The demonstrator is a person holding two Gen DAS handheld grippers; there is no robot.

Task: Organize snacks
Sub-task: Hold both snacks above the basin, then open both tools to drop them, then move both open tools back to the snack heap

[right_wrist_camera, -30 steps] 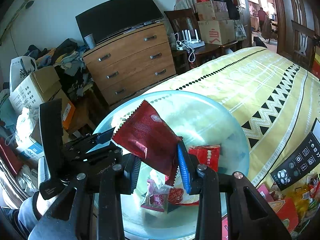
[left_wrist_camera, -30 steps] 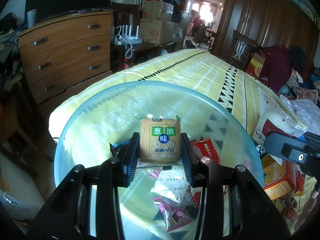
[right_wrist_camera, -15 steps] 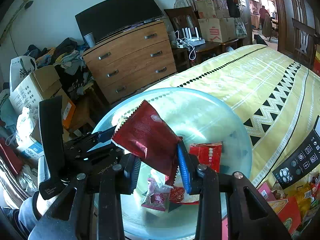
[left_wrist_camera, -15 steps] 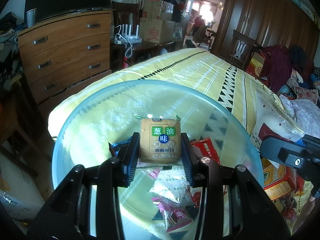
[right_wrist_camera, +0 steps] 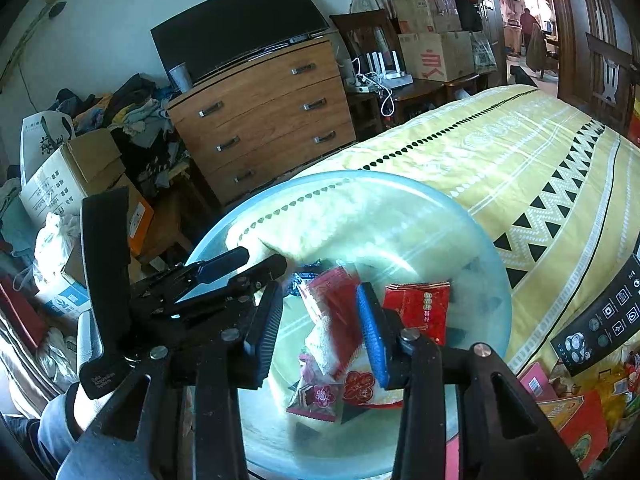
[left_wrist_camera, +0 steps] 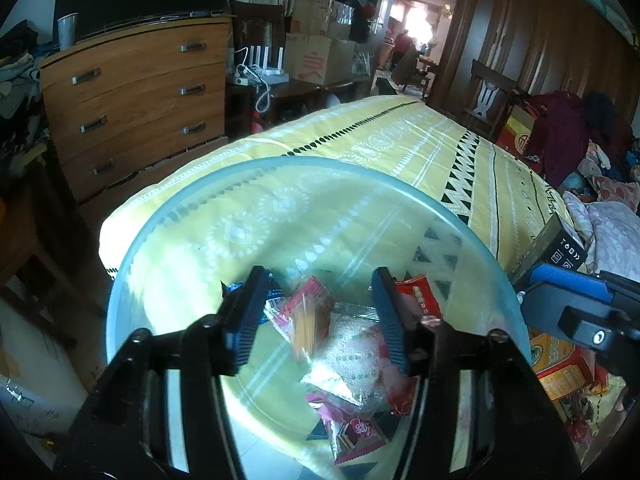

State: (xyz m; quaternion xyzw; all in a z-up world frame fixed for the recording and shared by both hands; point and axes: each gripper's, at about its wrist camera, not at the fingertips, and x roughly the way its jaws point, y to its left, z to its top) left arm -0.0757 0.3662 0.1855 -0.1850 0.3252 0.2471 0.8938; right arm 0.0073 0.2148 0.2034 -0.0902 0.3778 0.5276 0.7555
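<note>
We see the bed (left_wrist_camera: 420, 152) with its yellow patterned cover running back toward the doorway, and at its near end the big clear glass bowl (left_wrist_camera: 168, 216), which sits where it sat a second ago. The wooden dresser (right_wrist_camera: 264, 116) stands beyond the bed's left corner.

Inside the bowl lies the heap of snack packets (left_wrist_camera: 352, 364): a red packet (right_wrist_camera: 420, 312) toward the right wall, a silvery one in the middle, a small pink one nearest us.

What differs is in both hands. The left hand-held gripper (left_wrist_camera: 316, 316) a second ago clamped the tan biscuit packet (left_wrist_camera: 308, 328) upright between its pads; its jaws have just been opening and now stand released, well apart. We see that packet as an orange-brown blur below and between the fingers, touching neither, over the heap in the bowl.

The right hand-held gripper (right_wrist_camera: 320, 324) held the dark red packet (right_wrist_camera: 340, 312) by its lower corner, raised above the bowl. Its jaws have also just been opening. The packet shows blurred and lower between the pads, above the heap; the left pad is clear of it, and we cannot tell whether the right pad touches it.
</note>
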